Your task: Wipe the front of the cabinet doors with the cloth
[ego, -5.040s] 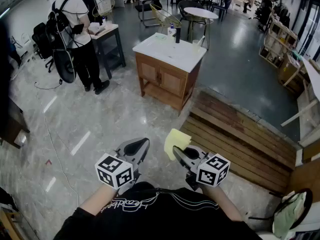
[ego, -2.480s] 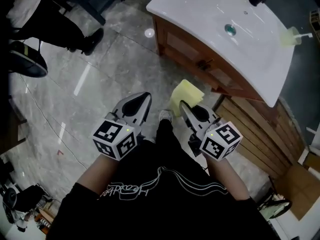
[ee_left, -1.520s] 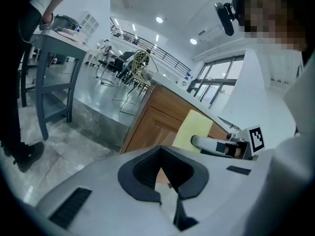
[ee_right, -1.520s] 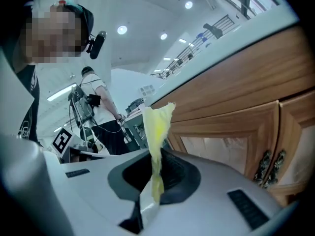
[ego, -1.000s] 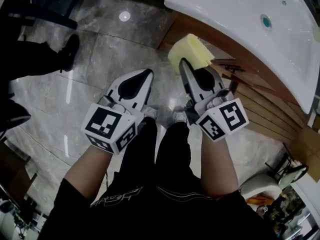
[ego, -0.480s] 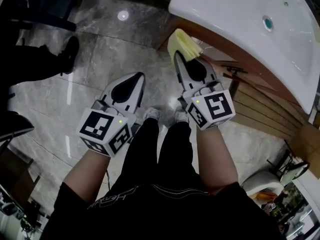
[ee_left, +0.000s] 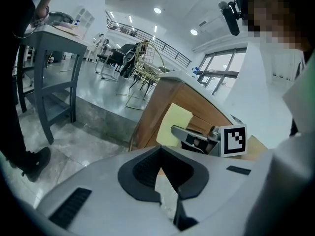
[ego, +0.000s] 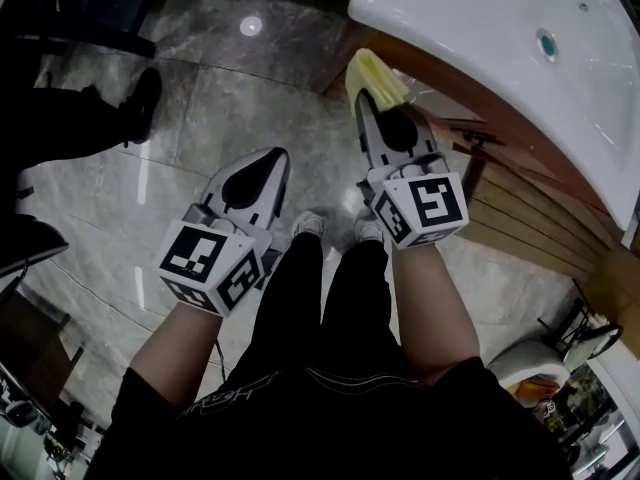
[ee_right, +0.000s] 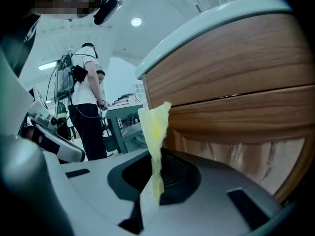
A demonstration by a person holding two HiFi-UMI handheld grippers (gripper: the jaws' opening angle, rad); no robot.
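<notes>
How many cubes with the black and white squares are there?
2. One cube rides on the left gripper, over the floor; the other cube rides on the right gripper, which holds the yellow cloth by the cabinet.

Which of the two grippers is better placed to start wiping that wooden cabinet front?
Probably the right gripper: its fingers are shut on the yellow cloth, held close to the brown wooden cabinet. The left gripper is shut on nothing and sits farther back.
</notes>
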